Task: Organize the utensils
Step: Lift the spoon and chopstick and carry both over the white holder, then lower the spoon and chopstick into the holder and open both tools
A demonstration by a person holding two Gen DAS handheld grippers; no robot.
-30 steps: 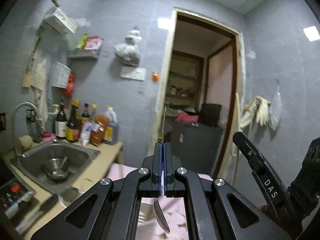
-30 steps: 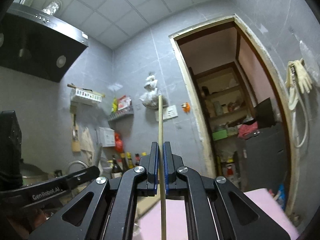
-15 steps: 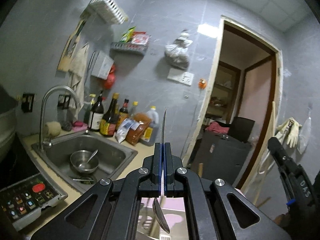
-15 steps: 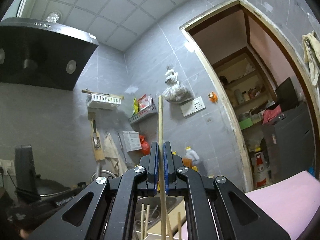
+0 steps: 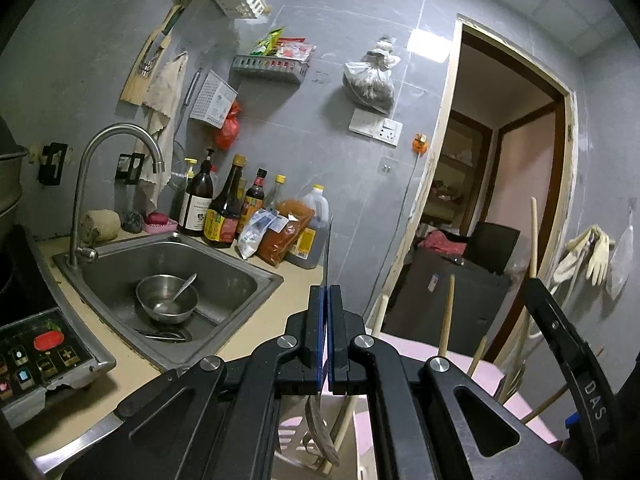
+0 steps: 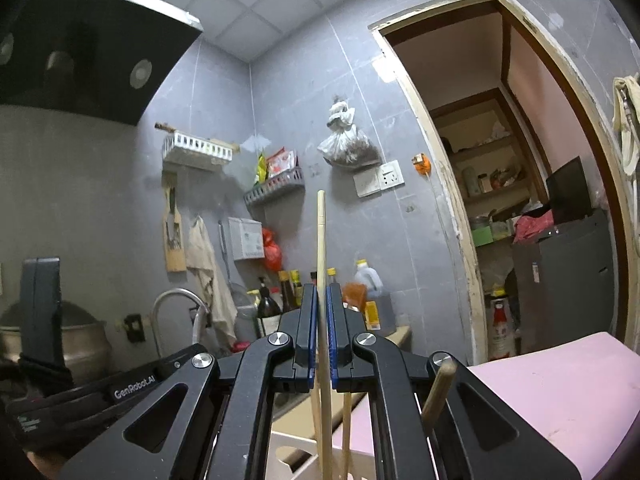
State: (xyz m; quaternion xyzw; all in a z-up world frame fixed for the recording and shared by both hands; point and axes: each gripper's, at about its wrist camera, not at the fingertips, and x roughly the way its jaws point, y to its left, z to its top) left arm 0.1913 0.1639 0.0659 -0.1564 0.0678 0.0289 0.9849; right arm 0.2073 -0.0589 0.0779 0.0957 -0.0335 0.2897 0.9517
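My left gripper [image 5: 325, 304] is shut on a metal spoon [image 5: 321, 428], handle up and bowl hanging down below the jaws over a white utensil holder [image 5: 290, 436]. My right gripper [image 6: 322, 300] is shut on a wooden chopstick [image 6: 321, 248] that stands upright, its lower end reaching down to the white holder [image 6: 292, 454]. Other wooden chopsticks [image 5: 447, 316] stand in the holder; one [image 6: 438, 388] shows in the right wrist view. The right gripper's arm [image 5: 568, 360] is at the right of the left wrist view.
A steel sink [image 5: 236, 276] holds a metal bowl [image 5: 166, 300] with a spoon. Sauce bottles [image 5: 224, 212] line the wall. An induction cooker [image 5: 44, 356] is at the left. A pink mat [image 6: 560, 384] covers the surface under the holder. A doorway [image 5: 500, 200] is at the right.
Both grippers have tilted down and turned left; sink, counter and the holder with chopsticks have come into view. Each still holds its utensil.
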